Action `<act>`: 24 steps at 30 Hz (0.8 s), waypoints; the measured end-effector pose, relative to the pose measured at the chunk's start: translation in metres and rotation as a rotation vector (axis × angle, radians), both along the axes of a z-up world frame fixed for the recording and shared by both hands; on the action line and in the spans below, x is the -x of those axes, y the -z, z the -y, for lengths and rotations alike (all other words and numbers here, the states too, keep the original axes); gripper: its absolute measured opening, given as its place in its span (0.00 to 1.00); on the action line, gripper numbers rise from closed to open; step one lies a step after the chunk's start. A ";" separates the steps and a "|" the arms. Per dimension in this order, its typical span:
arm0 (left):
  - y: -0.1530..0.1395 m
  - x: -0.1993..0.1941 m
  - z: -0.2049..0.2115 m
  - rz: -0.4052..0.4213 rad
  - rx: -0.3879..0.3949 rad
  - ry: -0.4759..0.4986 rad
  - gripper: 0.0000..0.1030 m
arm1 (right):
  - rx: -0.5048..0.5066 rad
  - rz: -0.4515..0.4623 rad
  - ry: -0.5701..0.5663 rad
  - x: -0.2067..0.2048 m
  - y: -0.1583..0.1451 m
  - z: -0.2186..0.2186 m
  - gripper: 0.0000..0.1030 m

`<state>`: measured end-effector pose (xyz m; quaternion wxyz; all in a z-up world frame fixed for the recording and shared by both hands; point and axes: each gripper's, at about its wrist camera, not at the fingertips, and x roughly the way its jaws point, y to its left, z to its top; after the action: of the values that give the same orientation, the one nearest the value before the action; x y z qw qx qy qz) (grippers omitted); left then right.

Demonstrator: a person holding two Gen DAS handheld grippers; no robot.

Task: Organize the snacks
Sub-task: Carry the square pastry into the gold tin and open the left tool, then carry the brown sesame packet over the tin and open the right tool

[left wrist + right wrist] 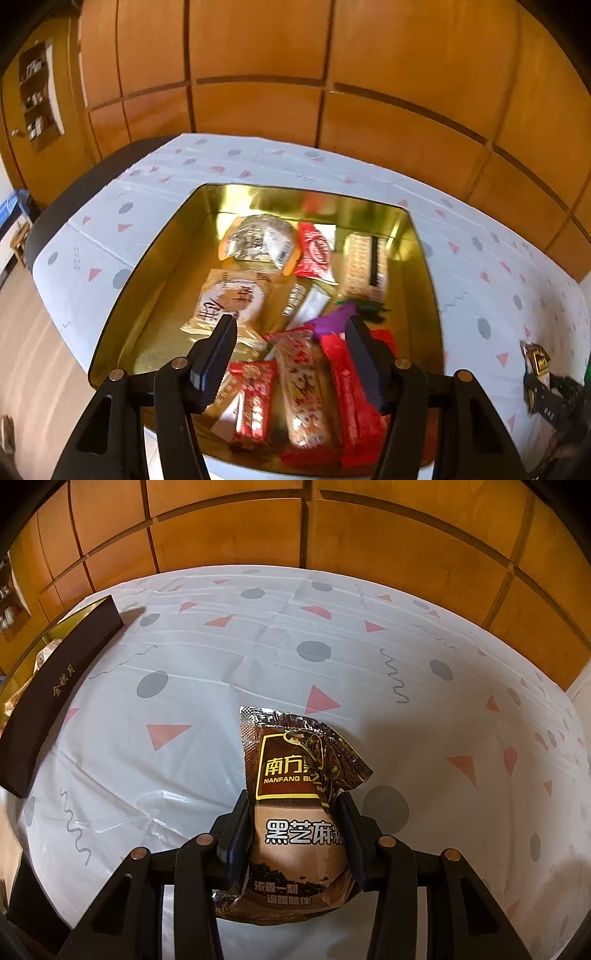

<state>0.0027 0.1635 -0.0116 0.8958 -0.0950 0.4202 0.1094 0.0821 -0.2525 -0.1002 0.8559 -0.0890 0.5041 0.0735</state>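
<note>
From the left wrist, the left gripper (291,328) hangs wide open over the gold tin (155,254), full of snack packs (306,380). From the right wrist, the right gripper (295,812) squeezes a brown sesame packet (299,805) above the tabletop (229,657); the tin's dark side is far left.

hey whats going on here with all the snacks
A person with a gripper in each hand is sorting snacks into a gold tin on the table. The right gripper is shut on a brown sesame packet, held above the tablecloth and not yet in the tin. The left gripper hangs open and empty over the tin, which already holds many wrapped snacks.
</note>
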 end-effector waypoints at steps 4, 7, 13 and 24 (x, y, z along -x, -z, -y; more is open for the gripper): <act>0.003 0.004 0.010 0.001 0.002 0.030 0.60 | 0.005 -0.002 0.009 0.001 -0.001 0.000 0.43; 0.005 0.010 0.017 0.002 -0.010 0.044 0.60 | 0.007 -0.004 0.011 0.001 -0.001 0.000 0.43; 0.009 0.017 0.018 -0.001 -0.008 0.052 0.60 | 0.011 -0.015 0.017 0.000 -0.001 -0.001 0.42; 0.013 0.023 0.006 0.005 0.001 0.043 0.60 | 0.036 -0.058 0.024 0.000 -0.002 -0.006 0.40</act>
<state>-0.0205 0.1573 -0.0249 0.8989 -0.0867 0.4201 0.0898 0.0823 -0.2464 -0.0982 0.8399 -0.0962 0.5311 0.0566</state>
